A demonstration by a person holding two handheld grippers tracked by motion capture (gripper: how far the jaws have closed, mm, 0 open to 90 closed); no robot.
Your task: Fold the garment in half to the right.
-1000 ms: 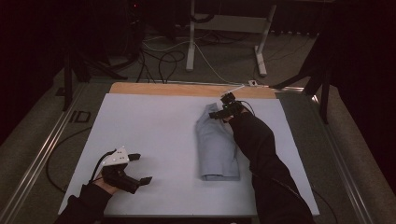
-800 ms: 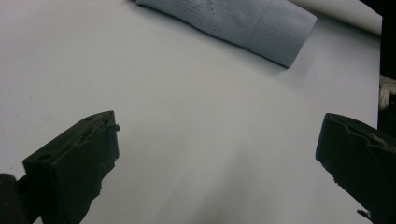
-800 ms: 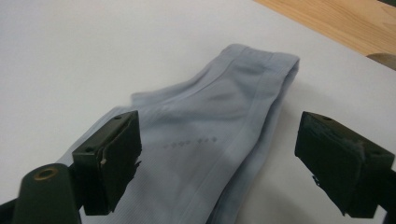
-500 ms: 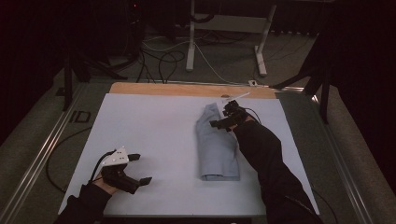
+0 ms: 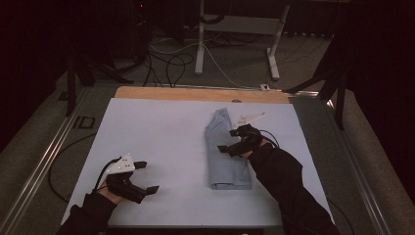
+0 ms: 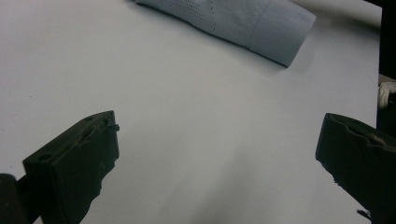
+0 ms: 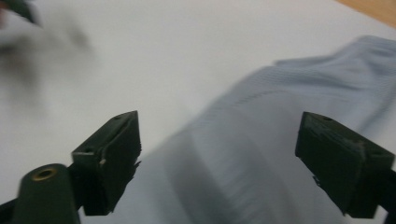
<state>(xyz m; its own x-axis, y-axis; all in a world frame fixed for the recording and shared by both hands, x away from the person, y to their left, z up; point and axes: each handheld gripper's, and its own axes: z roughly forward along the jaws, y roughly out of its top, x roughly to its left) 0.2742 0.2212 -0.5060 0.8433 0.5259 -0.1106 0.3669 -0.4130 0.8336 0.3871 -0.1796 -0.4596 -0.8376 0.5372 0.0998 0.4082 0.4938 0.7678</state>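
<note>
A light blue folded garment lies lengthwise on the white table cover, right of the middle. My right gripper hovers over its middle with jaws wide apart and nothing between them; in the right gripper view the blue fabric spreads below the open gripper. My left gripper rests near the front left corner, open and empty. In the left gripper view the garment's ribbed end lies far ahead of the open gripper.
A bare wooden strip borders the table's far edge. Metal rails run along the left side. Cables and a white stand leg lie on the floor beyond. Bare white cover spans the table's left half.
My right gripper has drawn back from the garment's far end toward its middle, nearer the person. The left gripper has stayed in place.
</note>
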